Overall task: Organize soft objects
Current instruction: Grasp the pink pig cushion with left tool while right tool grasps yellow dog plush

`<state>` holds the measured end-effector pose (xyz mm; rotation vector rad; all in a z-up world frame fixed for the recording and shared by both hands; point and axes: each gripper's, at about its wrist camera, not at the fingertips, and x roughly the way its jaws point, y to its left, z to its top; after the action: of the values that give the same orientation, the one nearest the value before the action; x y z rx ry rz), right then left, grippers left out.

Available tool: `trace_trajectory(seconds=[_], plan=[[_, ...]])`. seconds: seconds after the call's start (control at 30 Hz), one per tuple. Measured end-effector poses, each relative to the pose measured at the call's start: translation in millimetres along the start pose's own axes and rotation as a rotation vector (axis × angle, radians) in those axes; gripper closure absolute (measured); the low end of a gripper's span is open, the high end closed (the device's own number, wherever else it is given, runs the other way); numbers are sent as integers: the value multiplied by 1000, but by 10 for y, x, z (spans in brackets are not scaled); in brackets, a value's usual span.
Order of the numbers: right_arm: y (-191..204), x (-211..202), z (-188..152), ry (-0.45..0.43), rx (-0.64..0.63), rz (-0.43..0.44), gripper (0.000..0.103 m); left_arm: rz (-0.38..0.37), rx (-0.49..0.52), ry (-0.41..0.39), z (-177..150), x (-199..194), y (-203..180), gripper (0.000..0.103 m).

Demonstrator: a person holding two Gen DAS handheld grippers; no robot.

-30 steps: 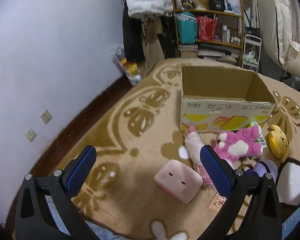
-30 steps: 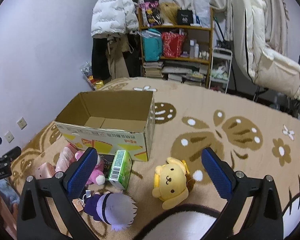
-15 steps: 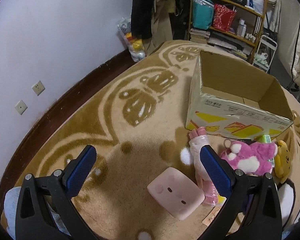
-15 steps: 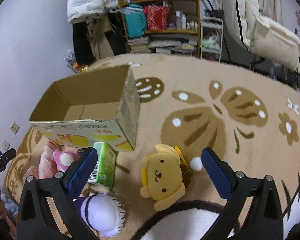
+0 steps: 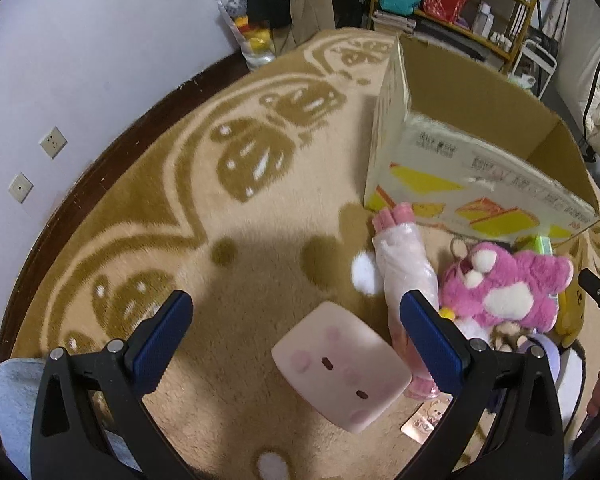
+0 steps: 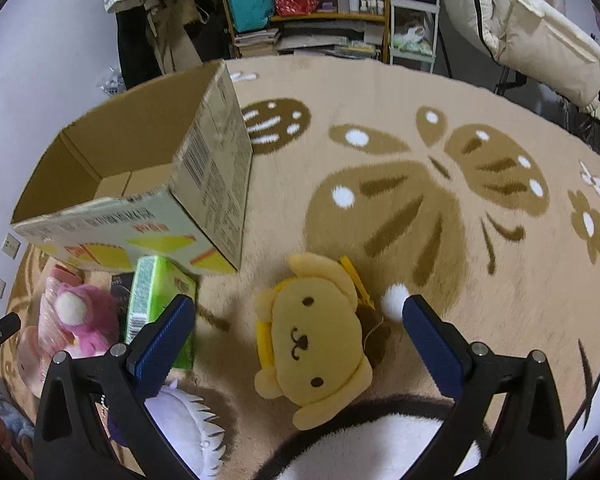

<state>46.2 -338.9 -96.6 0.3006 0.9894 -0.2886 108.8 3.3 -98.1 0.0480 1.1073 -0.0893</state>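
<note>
Here, the scene by parts:
Carpet (image 5: pixel 228 248): beige pile with brown butterfly figures; it carries everything named below.
Cardboard box (image 6: pixel 148 184): stands open-topped on the carpet toward the far side; what shows of its inside is bare brown floor and walls, with no toy in it.
Left gripper (image 5: pixel 296 332): jaws spread wide and holding nothing, above the pink square cushion (image 5: pixel 340 364), which lies flat on the carpet between the two fingers.
Pink wrapped toy (image 5: pixel 404 268): long, in clear wrap, lying just right of the cushion with one end touching the foot of the box.
Pink plush (image 5: pixel 508 284): lies beside the wrapped toy, in front of the box.
Right gripper (image 6: pixel 300 340): jaws wide apart, empty, above the yellow dog plush (image 6: pixel 316 340), which lies face up on the carpet off the box's right front corner.
Green carton (image 6: pixel 156 300): against the box's front wall.
Purple-and-white plush (image 6: pixel 184 424): at the near edge of the right wrist view, partly hidden by the left finger.
</note>
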Motion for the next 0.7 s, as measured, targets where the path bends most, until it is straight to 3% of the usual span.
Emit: trace_trajectory(seconds=[0.5, 0.57, 0.7], plan=[[-43, 324, -156, 142, 29, -5, 2, -16, 11, 123, -140, 236, -24, 1], [-55, 340, -157, 147, 33, -9, 6, -27, -2, 131, -152, 240, -19, 4], [-88, 345, -159, 155, 43, -8, 14, -72, -15, 158, -175, 266, -36, 20]])
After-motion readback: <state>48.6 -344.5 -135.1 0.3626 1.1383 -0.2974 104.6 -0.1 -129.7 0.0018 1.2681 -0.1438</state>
